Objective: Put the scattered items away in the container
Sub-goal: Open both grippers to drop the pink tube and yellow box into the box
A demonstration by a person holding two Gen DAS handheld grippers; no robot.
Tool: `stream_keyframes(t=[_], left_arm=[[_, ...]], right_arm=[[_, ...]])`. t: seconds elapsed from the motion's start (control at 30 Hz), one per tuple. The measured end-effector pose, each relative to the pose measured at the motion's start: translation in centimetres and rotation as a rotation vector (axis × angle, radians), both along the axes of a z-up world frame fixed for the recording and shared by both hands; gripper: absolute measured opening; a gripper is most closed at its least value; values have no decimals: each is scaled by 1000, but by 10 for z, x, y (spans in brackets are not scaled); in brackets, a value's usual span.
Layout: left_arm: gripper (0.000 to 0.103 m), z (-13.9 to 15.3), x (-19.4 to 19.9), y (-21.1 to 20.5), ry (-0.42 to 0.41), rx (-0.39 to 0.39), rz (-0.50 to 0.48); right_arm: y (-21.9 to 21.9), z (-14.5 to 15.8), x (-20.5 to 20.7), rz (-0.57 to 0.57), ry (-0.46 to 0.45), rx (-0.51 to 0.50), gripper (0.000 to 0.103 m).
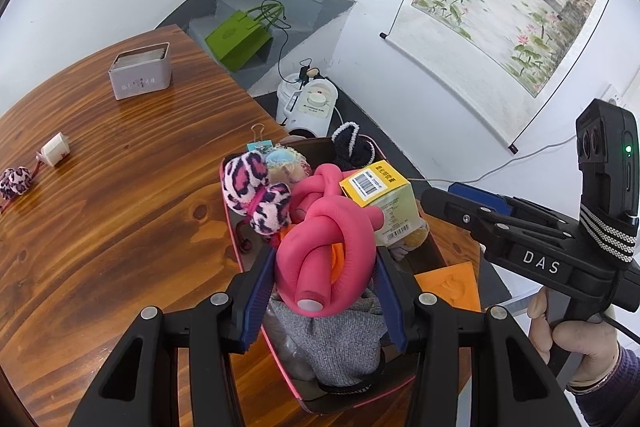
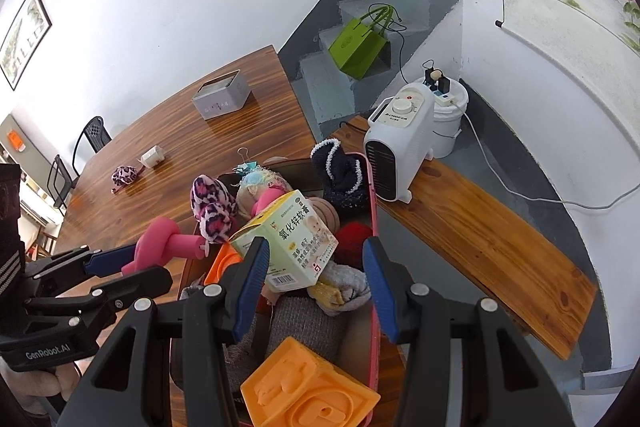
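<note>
A pink-rimmed container [image 1: 233, 239] on the wooden table [image 1: 120, 207] is heaped with items. My left gripper [image 1: 324, 267] is shut on a knotted pink foam tube [image 1: 332, 239] and holds it over the container; it also shows in the right wrist view [image 2: 168, 241]. Inside lie a leopard-print scrunchie [image 1: 256, 191], a yellow-and-green medicine box [image 1: 380, 199], grey knit cloth [image 1: 332, 339] and a black sock [image 1: 354, 145]. My right gripper [image 2: 316, 259] is open over the container, its jaws beside the medicine box [image 2: 288, 243]. An orange block [image 2: 308, 387] lies below it.
On the table, left of the container, lie a second leopard scrunchie [image 1: 14, 181], a small white box [image 1: 56, 149] and a grey tin [image 1: 140, 75]. A wooden bench [image 2: 480, 235] carries a white heater [image 2: 396, 143]. A green bag [image 2: 358, 47] sits on the stairs.
</note>
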State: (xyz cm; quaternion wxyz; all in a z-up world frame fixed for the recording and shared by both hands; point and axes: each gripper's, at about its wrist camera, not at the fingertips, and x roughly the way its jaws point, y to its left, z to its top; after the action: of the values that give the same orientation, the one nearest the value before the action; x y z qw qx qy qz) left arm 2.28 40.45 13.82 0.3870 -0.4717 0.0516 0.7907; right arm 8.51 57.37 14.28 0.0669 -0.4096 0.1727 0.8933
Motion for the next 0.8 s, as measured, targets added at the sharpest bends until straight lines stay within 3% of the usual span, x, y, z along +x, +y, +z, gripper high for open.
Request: stream_keyframes(t=[0.23, 0.3, 0.77, 0.8], left_arm=[[51, -15, 11, 13, -59, -24, -51], [55, -18, 14, 14, -72, -25, -54], [56, -13, 10, -11, -61, -15, 18], [65, -13, 9, -14, -64, -13, 26]], right_arm=[[0, 0, 1, -1, 4, -5, 53], [1, 0, 1, -3, 4, -5, 53], [-6, 6, -4, 10, 24, -11, 53], [-8, 7, -5, 15, 26, -11, 53]])
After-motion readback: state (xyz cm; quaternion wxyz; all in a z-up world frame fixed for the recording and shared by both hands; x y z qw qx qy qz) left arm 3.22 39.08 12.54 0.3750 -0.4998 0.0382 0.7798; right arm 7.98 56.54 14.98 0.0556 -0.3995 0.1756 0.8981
